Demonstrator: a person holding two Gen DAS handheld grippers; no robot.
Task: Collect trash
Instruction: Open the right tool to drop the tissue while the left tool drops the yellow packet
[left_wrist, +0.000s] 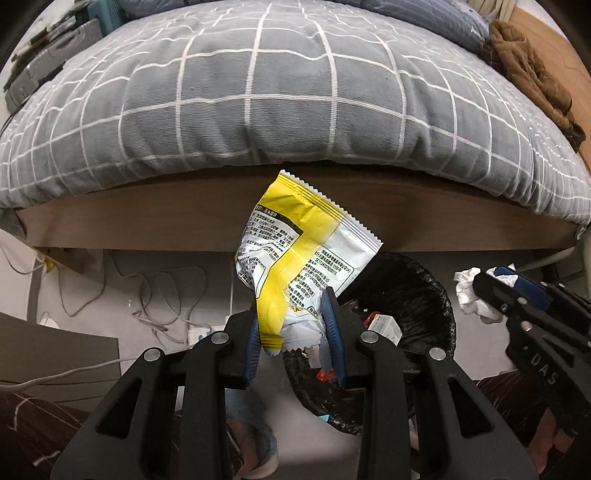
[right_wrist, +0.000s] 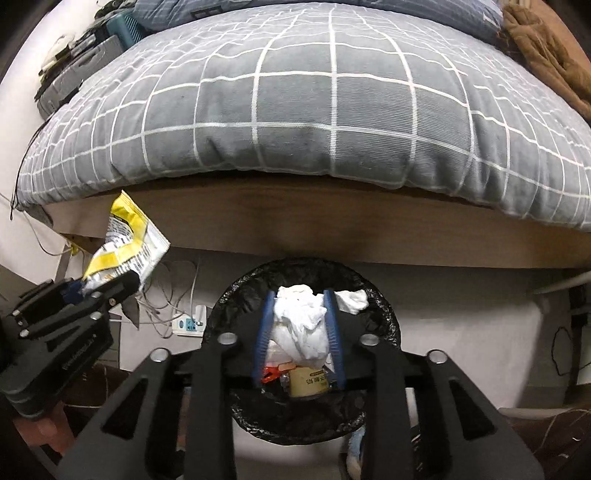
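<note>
- The left gripper (left_wrist: 295, 325) points steeply down beside the bin (left_wrist: 424, 295), its jaws closed narrow on a yellow and white snack wrapper (left_wrist: 295, 251) that stands up from the blue pads, in front of the bed frame (left_wrist: 147, 225).
- The right gripper (right_wrist: 299, 328) points steeply down directly over the bin (right_wrist: 384, 314); its jaws stand a little apart with a crumpled white tissue (right_wrist: 301, 321) between the blue pads. Whether the pads press the tissue, I cannot tell.
- A bit of the white tissue sticks out past the right pad, over the bin's far rim.
- The bin is round, lined with a black bag, and stands on the floor just in front of the bed frame; inside it lie a small box (left_wrist: 386, 326), a tan cup (right_wrist: 308, 382) and orange scraps.
- Behind the bin, a brown wooden bed frame carries a grey duvet (right_wrist: 295, 110) with a white grid.
- Left of the bin, on the pale floor (left_wrist: 110, 288), lie a white power strip (right_wrist: 188, 325) and loose cables (left_wrist: 159, 295).
- A brown garment (left_wrist: 532, 70) lies on the bed, far right of the bin.
</note>
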